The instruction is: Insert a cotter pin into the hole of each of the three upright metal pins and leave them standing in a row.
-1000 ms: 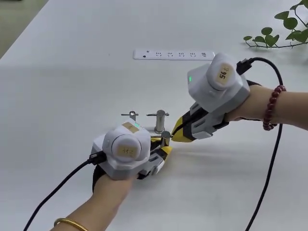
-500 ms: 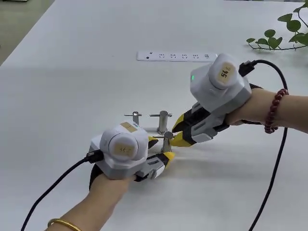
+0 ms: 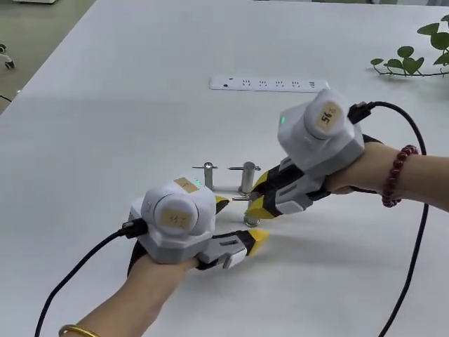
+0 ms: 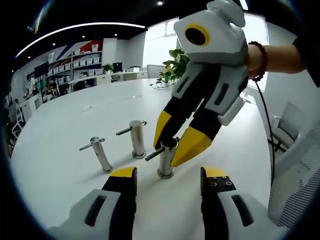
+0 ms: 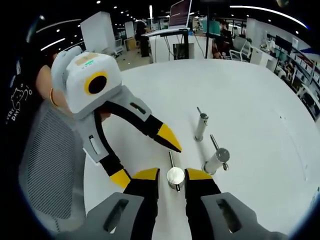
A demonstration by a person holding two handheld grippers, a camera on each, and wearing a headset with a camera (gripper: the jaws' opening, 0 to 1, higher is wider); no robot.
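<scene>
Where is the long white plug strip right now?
In the head view, the power strip lies flat far across the white table, beyond the three metal pins and left of the plant leaves.

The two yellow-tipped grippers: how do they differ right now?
The left gripper has its jaws wide apart and holds nothing, while the right gripper has its jaws closed on the top of the nearest pin. The left gripper lies low over the table, while the right gripper reaches in from above, tilted downward. Both have yellow jaw tips and point at that same pin.
</scene>
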